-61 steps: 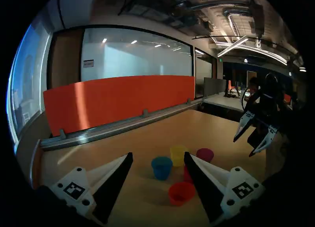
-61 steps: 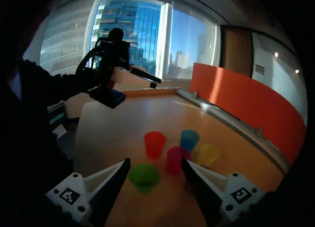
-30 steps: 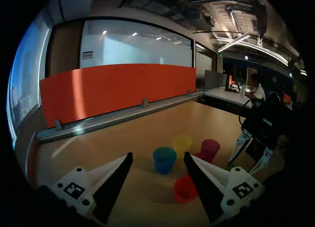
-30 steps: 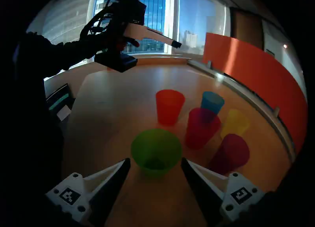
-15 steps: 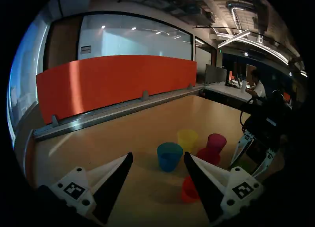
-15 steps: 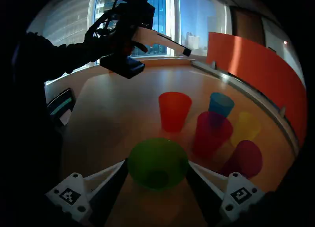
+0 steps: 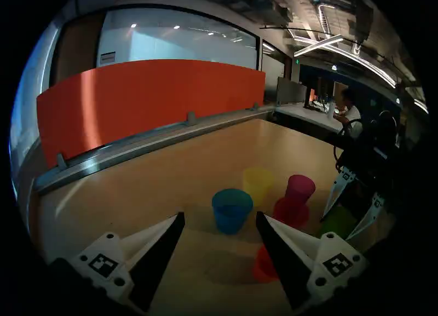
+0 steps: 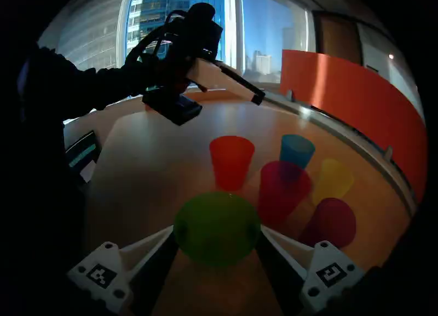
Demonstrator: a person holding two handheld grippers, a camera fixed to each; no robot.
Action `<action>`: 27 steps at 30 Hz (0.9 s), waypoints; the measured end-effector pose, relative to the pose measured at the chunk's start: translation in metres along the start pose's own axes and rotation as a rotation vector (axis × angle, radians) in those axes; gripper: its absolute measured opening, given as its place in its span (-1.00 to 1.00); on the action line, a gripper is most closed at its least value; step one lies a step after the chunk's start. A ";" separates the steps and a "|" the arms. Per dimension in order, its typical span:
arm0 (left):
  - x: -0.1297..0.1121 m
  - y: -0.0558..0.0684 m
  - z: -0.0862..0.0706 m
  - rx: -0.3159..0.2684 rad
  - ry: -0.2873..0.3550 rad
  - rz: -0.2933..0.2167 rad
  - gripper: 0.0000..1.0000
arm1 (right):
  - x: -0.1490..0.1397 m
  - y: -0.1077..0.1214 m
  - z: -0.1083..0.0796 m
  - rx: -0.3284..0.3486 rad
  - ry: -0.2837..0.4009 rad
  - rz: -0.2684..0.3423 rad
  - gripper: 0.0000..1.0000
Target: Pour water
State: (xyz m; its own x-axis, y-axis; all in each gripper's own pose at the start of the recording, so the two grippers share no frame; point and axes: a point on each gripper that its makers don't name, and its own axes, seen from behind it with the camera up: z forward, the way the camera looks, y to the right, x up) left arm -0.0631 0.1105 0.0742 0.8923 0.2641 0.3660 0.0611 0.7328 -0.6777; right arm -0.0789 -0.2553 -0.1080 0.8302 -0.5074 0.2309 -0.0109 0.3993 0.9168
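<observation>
Several coloured plastic cups stand together on the wooden table (image 8: 153,162). My right gripper (image 8: 217,232) has the green cup (image 8: 217,225) between its fingers, both pressing on its sides. Behind it stand an orange-red cup (image 8: 231,161), a blue cup (image 8: 296,150), a red cup (image 8: 282,190), a yellow cup (image 8: 332,180) and a magenta cup (image 8: 331,223). My left gripper (image 7: 219,214) hangs open above the table, the blue cup (image 7: 232,209) ahead between its fingers and the orange-red cup (image 7: 263,264) by its right finger. The right gripper (image 7: 339,227) holds the green cup (image 7: 338,220) at the right.
An orange divider panel (image 7: 148,97) on a metal rail runs along the table's far side. A hand in a dark sleeve (image 8: 98,83) holds the left gripper (image 8: 254,97) above the table. Large windows (image 8: 180,20) lie behind; a seated person (image 7: 347,110) is far off.
My right gripper came down and forward to the green cup and its fingers closed in on it. My left gripper drifted nearer the cups and stayed open.
</observation>
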 end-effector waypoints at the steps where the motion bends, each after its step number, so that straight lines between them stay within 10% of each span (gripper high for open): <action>1: -0.001 0.000 0.003 -0.002 -0.006 0.002 0.94 | 0.002 0.001 -0.002 -0.003 0.004 0.002 0.81; 27: -0.036 0.020 0.072 -0.080 -0.182 0.052 0.94 | -0.010 0.020 -0.043 -0.071 0.012 0.024 0.81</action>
State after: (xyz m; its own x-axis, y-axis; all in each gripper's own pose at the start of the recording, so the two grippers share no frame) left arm -0.1259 0.1609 0.0938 0.7999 0.4150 0.4336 0.0588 0.6648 -0.7447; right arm -0.0638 -0.2093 -0.1060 0.8368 -0.4882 0.2478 0.0088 0.4645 0.8856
